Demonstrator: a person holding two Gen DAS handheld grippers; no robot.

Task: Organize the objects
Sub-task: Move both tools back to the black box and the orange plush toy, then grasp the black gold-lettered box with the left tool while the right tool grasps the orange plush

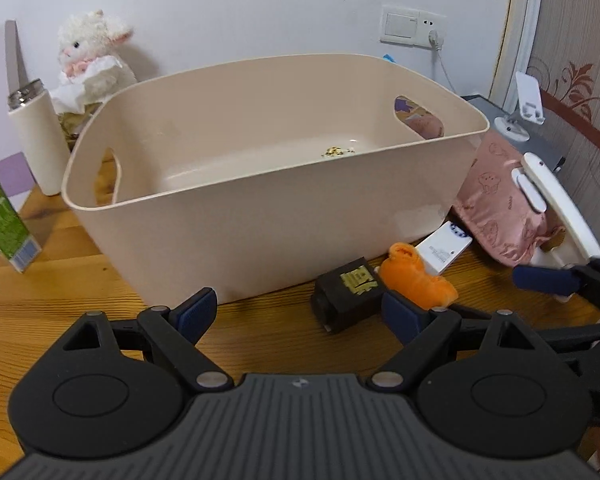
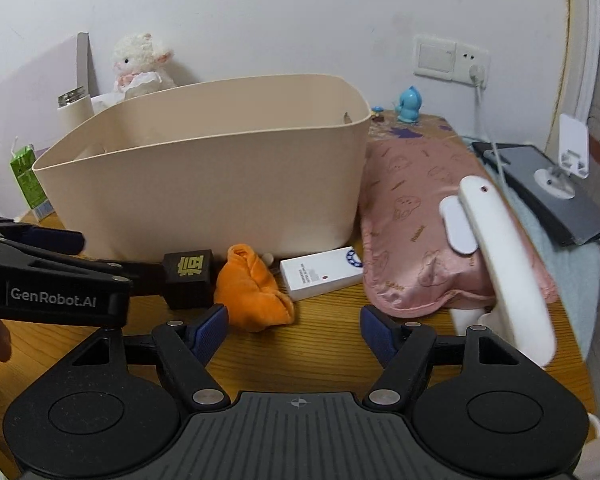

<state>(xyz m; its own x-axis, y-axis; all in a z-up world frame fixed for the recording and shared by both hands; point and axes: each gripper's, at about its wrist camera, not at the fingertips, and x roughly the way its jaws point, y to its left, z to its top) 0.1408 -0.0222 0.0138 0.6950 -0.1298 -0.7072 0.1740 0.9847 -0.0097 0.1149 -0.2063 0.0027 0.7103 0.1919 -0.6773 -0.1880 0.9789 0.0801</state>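
- Centrally, a beige plastic bin (image 1: 260, 208) stands on the wooden surface (image 1: 52, 304), its inside bare apart from a few small yellowish crumbs (image 1: 334, 152) on the floor of it.
- Left gripper (image 1: 296, 312): fingers spread wide, holding nothing, hovering low in front of the bin's near wall.
- Just before that wall lie a black cube with a gold character (image 1: 350, 294), an orange cloth lump (image 1: 416, 276) touching the cube, and a white card-like box (image 1: 444, 250) behind the cloth.
- Right gripper (image 2: 294, 330): fingers also spread apart and empty, aimed at the bare wood between the orange cloth (image 2: 252, 288) and a pink printed pouch (image 2: 428, 216).
- A white curved handle-shaped object (image 2: 508, 272) rests over the pink pouch, near the right gripper's right finger.
- The left gripper's arm reaches in from the left in the right wrist view, its tip next to the black cube (image 2: 188, 276).
- Left of the bin stand a green carton (image 1: 4, 220) and a white flask (image 1: 40, 140); a plush lamb (image 1: 92, 56) sits behind it.
- A small blue figurine (image 2: 408, 106) stands by the wall, beyond the pouch.
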